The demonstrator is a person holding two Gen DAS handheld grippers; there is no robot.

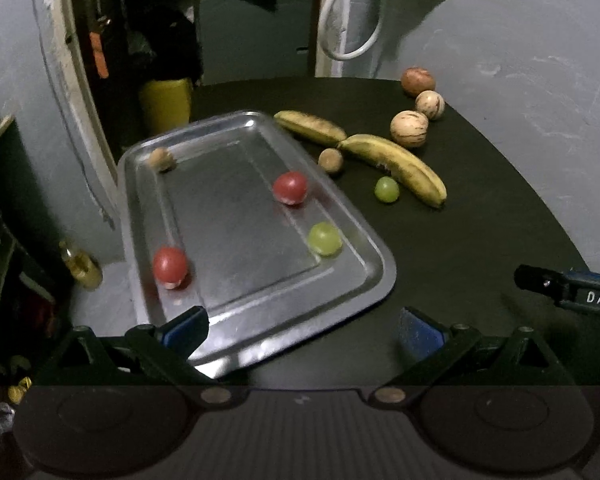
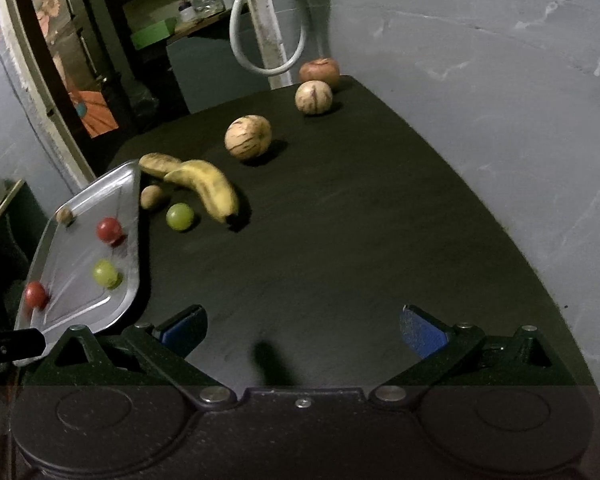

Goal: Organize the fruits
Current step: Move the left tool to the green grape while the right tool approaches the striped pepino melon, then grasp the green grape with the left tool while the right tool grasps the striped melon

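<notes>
Left wrist view
Left hand-held gripper (image 1: 303,330): fingers spread wide, nothing between them, low over the near edge of the tray.
Tray (image 1: 352,280): metal, lying on the dark surface (image 1: 480,240), its near left part jutting past the surface edge.
On the tray: two red fruits, one at the near left (image 1: 170,265) and one by the right rim (image 1: 290,187); a green fruit (image 1: 324,238) near the right corner; a small brown fruit (image 1: 162,158) at the far left corner.
On the surface beside the tray: two bananas (image 1: 396,166) end to end; a small brown fruit (image 1: 331,160) touching the tray rim; a green fruit (image 1: 387,189) just beside the nearer banana.
Farther back: two pale streaked round fruits (image 1: 409,129) and a reddish-brown one (image 1: 417,81) in a loose row.
Right hand-held gripper (image 1: 560,286): only part of it shows at the right edge; whether it is spread cannot be told here.

Right wrist view
Right hand-held gripper (image 2: 303,328): fingers spread wide, empty, above bare dark surface (image 2: 360,220).
Tray (image 2: 134,208): at the left, with the four small fruits on it.
Bananas (image 2: 208,184): just right of the tray, green fruit (image 2: 179,217) and small brown fruit (image 2: 153,197) beside them.
Round fruits: a pale one (image 2: 247,136) mid-surface, another pale one (image 2: 313,97) and the reddish-brown one (image 2: 319,71) at the far edge.
</notes>
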